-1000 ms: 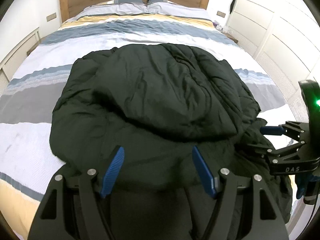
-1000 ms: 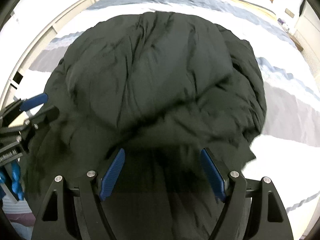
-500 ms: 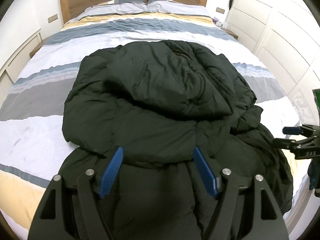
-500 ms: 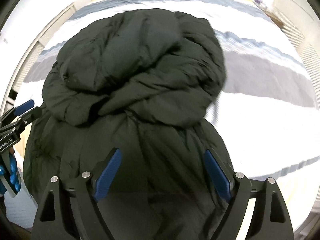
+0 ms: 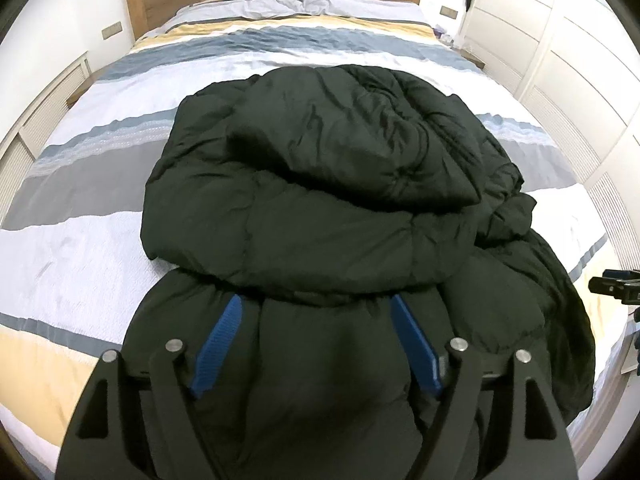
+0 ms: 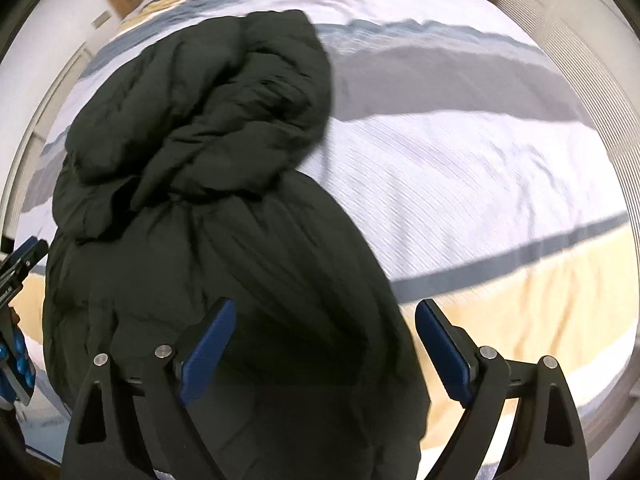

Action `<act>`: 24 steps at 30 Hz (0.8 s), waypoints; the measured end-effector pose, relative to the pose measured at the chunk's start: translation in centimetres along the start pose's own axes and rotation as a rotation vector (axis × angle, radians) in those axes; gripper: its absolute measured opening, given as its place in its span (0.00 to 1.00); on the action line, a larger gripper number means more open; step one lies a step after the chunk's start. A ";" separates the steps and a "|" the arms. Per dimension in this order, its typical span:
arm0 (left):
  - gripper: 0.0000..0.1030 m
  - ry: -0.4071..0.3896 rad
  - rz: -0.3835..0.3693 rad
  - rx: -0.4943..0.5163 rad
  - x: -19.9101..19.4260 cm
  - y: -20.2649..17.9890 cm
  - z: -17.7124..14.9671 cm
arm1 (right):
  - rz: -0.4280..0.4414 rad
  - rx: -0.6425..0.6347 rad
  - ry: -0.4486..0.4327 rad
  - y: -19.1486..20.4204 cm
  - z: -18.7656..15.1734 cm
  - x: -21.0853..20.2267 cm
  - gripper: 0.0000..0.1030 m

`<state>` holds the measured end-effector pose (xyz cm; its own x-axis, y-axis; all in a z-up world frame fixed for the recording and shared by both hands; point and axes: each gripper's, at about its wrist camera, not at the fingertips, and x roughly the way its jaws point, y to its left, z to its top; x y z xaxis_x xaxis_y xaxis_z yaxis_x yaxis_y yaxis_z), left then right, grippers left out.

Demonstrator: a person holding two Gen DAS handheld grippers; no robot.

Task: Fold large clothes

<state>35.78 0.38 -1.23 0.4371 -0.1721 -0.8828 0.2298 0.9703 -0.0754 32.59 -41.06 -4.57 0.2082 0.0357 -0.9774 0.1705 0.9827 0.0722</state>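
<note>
Your left gripper [image 5: 316, 344]: black frame, blue ribbed pads [image 5: 218, 346], silver screws. Your right gripper [image 6: 320, 350]: same black frame, blue pads [image 6: 206, 354].

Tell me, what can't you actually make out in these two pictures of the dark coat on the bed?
- Sleeves and zip of the dark coat: both views, buried in its own folds.
- Coat's near hem: both views, cut off by the bottom edge behind the left gripper and right gripper.
- Striped bedding: right wrist view, smeared by motion blur.
- Small items by the wardrobe: left wrist view, too small.
</note>
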 end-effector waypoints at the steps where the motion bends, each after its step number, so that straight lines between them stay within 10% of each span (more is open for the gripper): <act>1: 0.76 0.002 0.001 0.000 0.0 0.0 -0.1 | -0.003 0.008 0.002 -0.4 -0.3 -0.1 0.89; 24: 0.78 0.073 0.031 -0.017 -0.1 2.4 -3.3 | 0.008 0.116 0.089 -5.2 -6.0 -0.5 0.92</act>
<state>33.36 3.30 -2.83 0.3786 -0.1298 -0.9164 0.2024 0.9778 -0.0548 25.77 -45.12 -5.68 0.1242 0.0644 -0.9902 0.2802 0.9550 0.0972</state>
